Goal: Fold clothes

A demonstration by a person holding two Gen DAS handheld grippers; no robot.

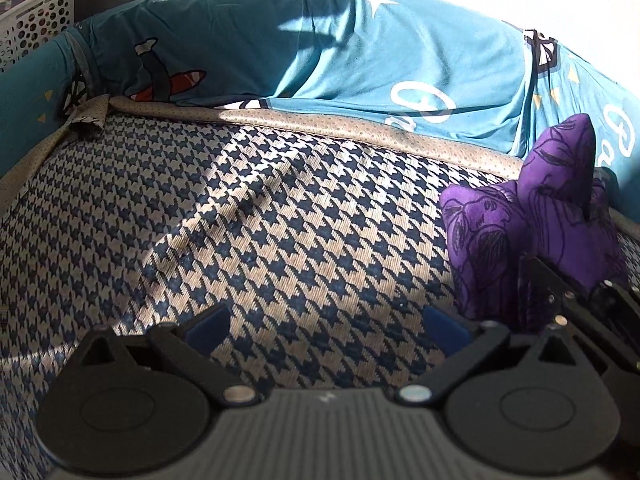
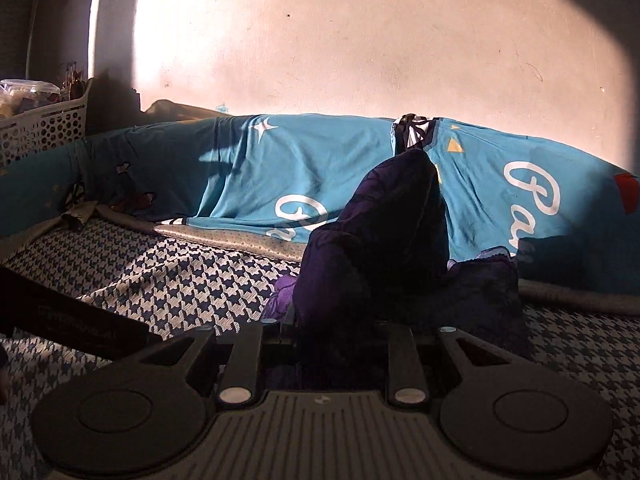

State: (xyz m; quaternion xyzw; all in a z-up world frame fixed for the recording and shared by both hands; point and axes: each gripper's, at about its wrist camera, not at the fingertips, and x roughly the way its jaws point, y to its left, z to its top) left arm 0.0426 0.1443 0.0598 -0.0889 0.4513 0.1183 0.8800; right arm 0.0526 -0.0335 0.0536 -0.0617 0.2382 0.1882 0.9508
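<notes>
At the upper left of my left wrist view stands a white perforated plastic basket (image 1: 36, 20), off the working surface. Across the top runs a long teal printed bolster with white lettering (image 1: 360, 64), bordering the far edge of the navy-and-beige houndstooth woven mat (image 1: 240, 208) that fills the middle of the frame.

My left gripper (image 1: 326, 326) sits low at the bottom centre, its blue pads spread wide with only mat between them, so it is released and holds nothing. I judge it is parked near the mat, ready to take a second corner of cloth.

At the right of that frame rises the purple garment with dark line-drawn print (image 1: 520, 220), bunched into a peak rather than lying flat. It stands up because my right gripper (image 2: 336, 332) has it: in the right wrist view the cloth fills the centre bottom, and the jaws are drawn in tight with fabric pinched between them, clenched on the garment. It sits on the mat, just in front of the bolster.

Bunched like this, the cloth fits both being lifted to spread and being carried after folding; I cannot tell which.
</notes>
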